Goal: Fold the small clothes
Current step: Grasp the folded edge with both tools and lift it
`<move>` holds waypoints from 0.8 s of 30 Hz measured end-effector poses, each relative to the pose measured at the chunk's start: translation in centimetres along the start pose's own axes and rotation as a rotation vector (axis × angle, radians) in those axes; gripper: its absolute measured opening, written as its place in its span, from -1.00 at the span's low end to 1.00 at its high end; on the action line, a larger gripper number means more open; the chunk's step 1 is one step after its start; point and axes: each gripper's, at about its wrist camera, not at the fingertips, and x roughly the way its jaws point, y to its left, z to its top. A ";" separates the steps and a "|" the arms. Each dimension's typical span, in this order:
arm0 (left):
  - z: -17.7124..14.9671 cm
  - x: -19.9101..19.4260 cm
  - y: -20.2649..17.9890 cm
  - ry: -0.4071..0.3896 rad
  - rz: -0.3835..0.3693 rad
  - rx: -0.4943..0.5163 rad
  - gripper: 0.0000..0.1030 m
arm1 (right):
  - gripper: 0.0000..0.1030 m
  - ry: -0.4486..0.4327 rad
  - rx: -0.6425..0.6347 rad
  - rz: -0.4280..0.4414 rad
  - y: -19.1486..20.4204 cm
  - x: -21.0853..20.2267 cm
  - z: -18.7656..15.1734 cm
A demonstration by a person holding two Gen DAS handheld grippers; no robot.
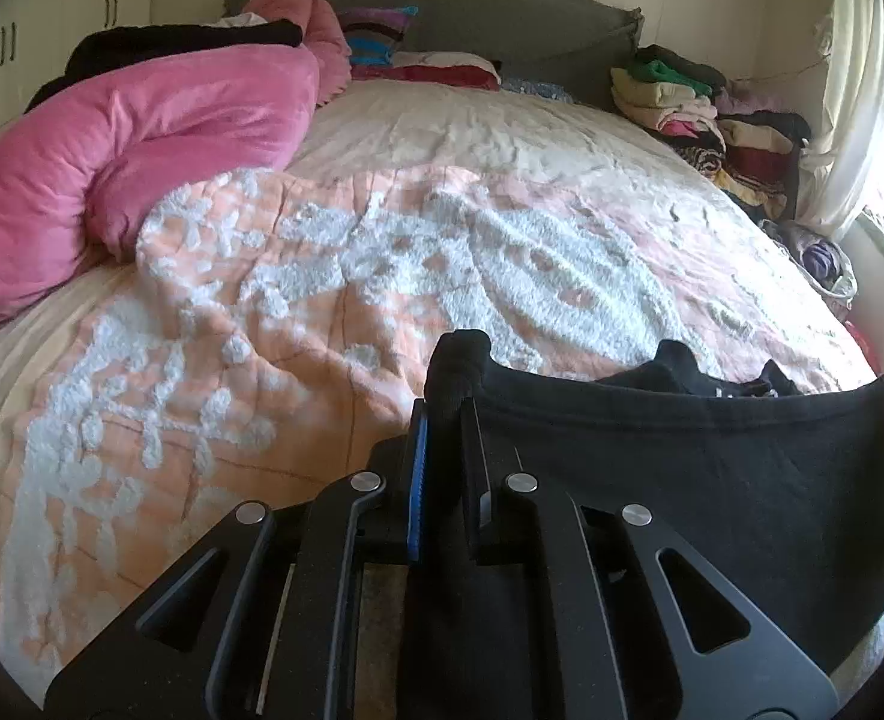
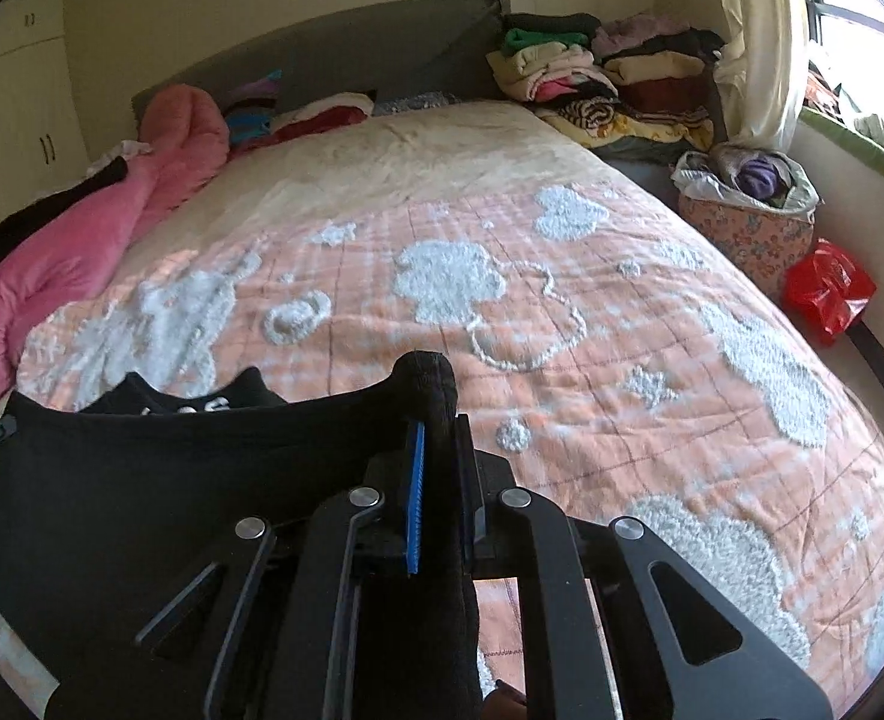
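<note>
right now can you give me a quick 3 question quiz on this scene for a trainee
1. True or false: both grippers are shut on the same black garment.
2. Multiple choice: what lies along the far left side of the bed in the left wrist view? A) a pink duvet B) a blue suitcase C) a wooden chair
3. Fill in: the red bag sits beside the ____ box.

Key
1. True: the left gripper and right gripper each pinch one top corner, with the cloth stretched between them.
2. A
3. floral
</note>
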 end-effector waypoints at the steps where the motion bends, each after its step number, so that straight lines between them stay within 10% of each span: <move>1: 0.0 0.0 0.0 -0.001 -0.002 0.000 -0.92 | -0.84 0.006 0.005 -0.005 -0.1 0.2 -0.2; 24: -0.2 -0.8 -0.5 -0.015 0.015 0.032 -0.75 | -0.69 0.033 -0.065 -0.113 0.9 0.3 -1.4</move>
